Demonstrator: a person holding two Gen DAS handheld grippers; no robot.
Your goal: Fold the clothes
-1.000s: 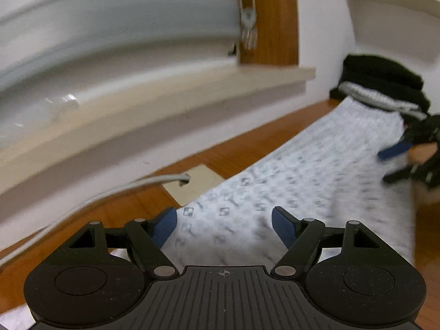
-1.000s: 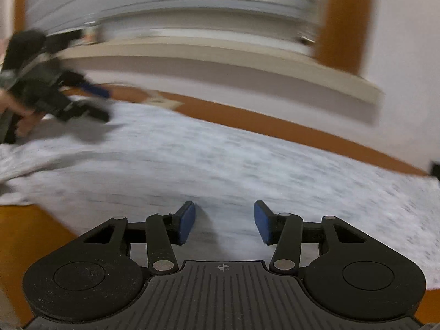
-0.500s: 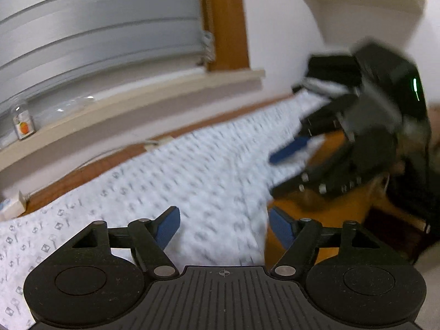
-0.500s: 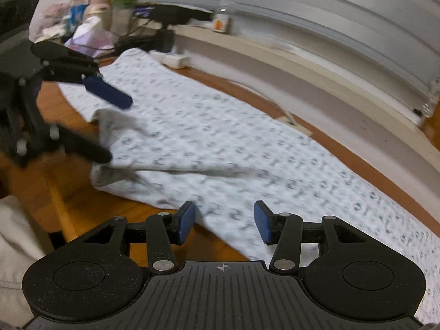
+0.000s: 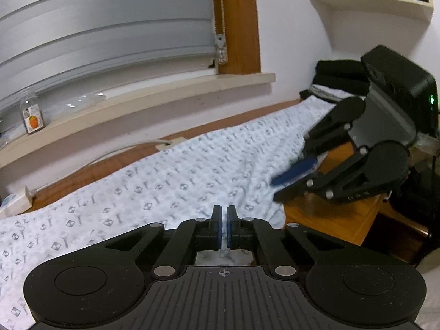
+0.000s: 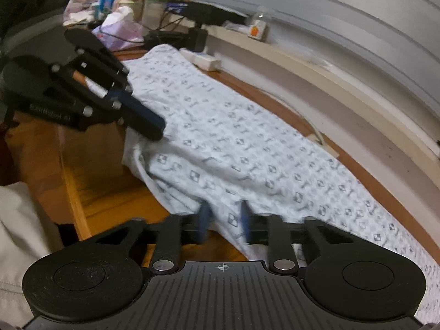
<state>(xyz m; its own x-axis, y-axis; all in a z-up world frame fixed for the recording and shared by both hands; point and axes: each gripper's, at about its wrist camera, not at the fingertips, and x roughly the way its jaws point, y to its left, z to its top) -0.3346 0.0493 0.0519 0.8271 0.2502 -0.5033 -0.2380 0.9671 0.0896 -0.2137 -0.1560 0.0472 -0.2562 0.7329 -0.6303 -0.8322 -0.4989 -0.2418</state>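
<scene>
A wooden desk (image 5: 338,214) under a window sill (image 5: 137,104) carries a long white patterned cloth (image 5: 178,176) spread flat along it, its near edge at the desk's front. The left gripper (image 5: 223,229) has its pads pressed together on that near edge. The right gripper (image 6: 224,224) is blurred, its pads closing on a raised fold of cloth between them. A small jar (image 5: 32,113) stands on the sill

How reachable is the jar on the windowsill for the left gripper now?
Probably not yet: the left gripper is shut on the patterned garment, and the jar stands far to its left on the windowsill, though nothing blocks the way.
</scene>
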